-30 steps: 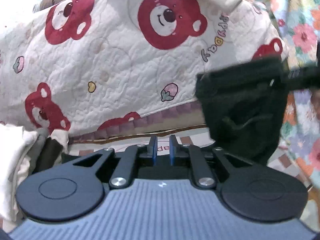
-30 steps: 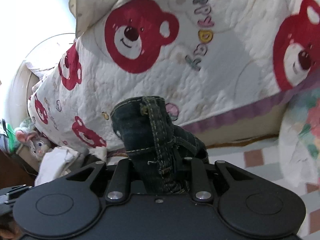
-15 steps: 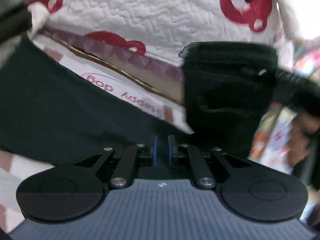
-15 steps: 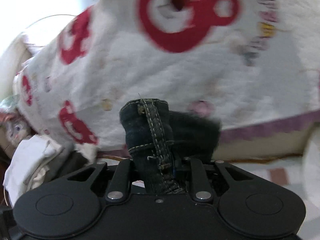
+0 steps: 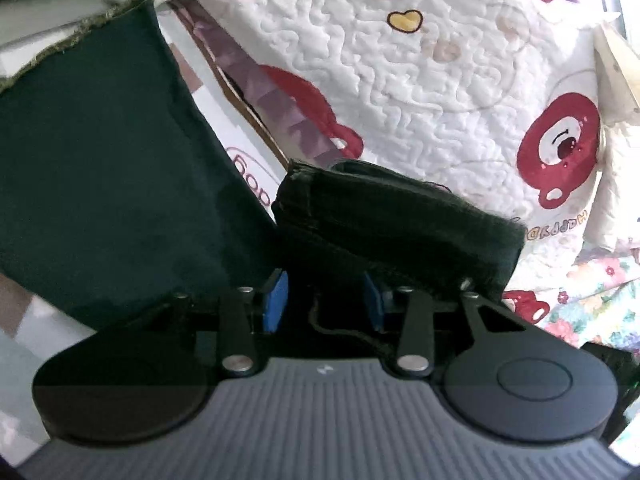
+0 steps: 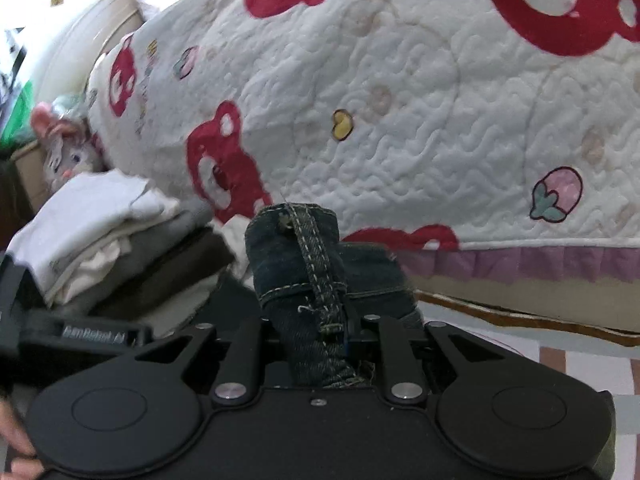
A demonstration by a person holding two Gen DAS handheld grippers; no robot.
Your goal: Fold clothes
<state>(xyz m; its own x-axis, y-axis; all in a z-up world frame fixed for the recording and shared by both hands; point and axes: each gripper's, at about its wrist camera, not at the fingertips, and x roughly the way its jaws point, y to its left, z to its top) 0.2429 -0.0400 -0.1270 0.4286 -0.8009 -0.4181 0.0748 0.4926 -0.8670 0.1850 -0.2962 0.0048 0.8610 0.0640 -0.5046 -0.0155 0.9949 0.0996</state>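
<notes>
My right gripper is shut on a folded bundle of dark denim jeans, which sticks up between the fingers with a stitched seam showing. In the left wrist view the same dark folded jeans lie right at my left gripper, whose blue pads stand apart, open around the bundle's near edge. A dark green garment hangs at the left of that view.
A bed with a white quilt printed with red bears fills the background. A stack of folded white, grey and brown clothes sits at the left by a plush toy. Tiled floor shows at lower right.
My left gripper has opened and moved right up to the jeans held by the right gripper. The right gripper has swung toward the stack of folded clothes.
</notes>
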